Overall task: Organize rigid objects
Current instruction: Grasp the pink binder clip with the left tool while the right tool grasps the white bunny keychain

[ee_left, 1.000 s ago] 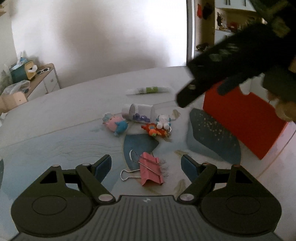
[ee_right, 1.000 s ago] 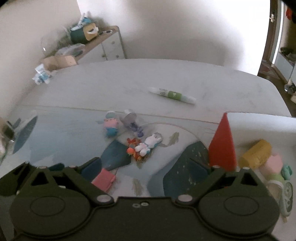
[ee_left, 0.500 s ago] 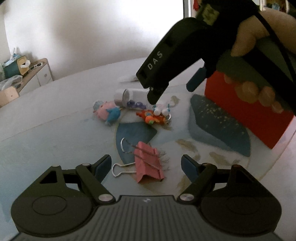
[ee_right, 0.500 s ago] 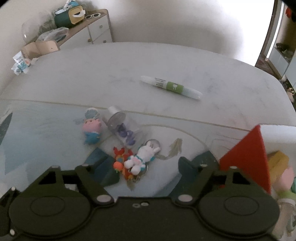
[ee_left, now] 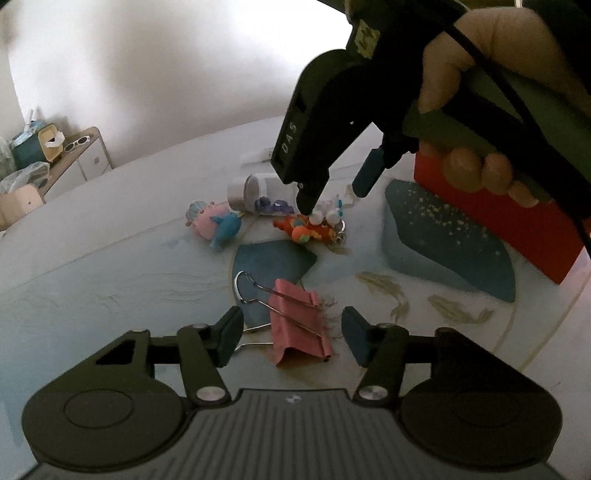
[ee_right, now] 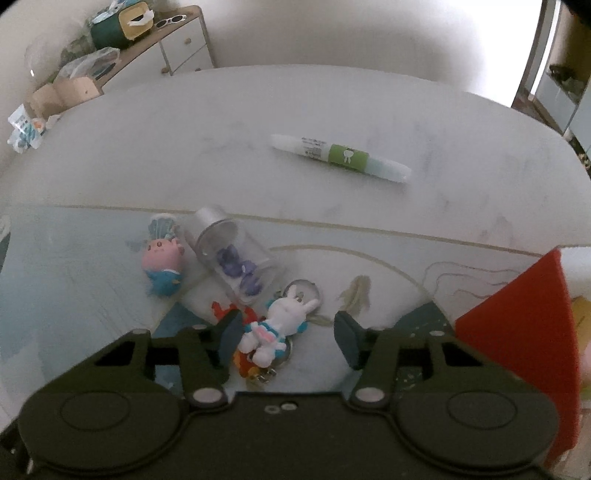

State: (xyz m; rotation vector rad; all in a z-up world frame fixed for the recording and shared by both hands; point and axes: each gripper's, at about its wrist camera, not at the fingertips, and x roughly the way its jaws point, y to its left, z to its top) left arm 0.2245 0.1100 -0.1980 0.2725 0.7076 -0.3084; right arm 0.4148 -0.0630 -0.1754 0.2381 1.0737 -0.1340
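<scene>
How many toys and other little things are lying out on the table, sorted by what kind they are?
Toy figures: 3: pink and blue figure, white rabbit keychain, orange figure
Clear jars: 1: jar with purple bits
Binder clips: 1: pink binder clip
Tubes: 1: green-banded tube
Total: 6

A lived-in home room: at upper left a white drawer cabinet (ee_right: 184, 44) carries a tissue box (ee_right: 120, 26) and sunglasses (ee_right: 170, 20); a doorway (ee_right: 554, 74) opens at upper right.
</scene>
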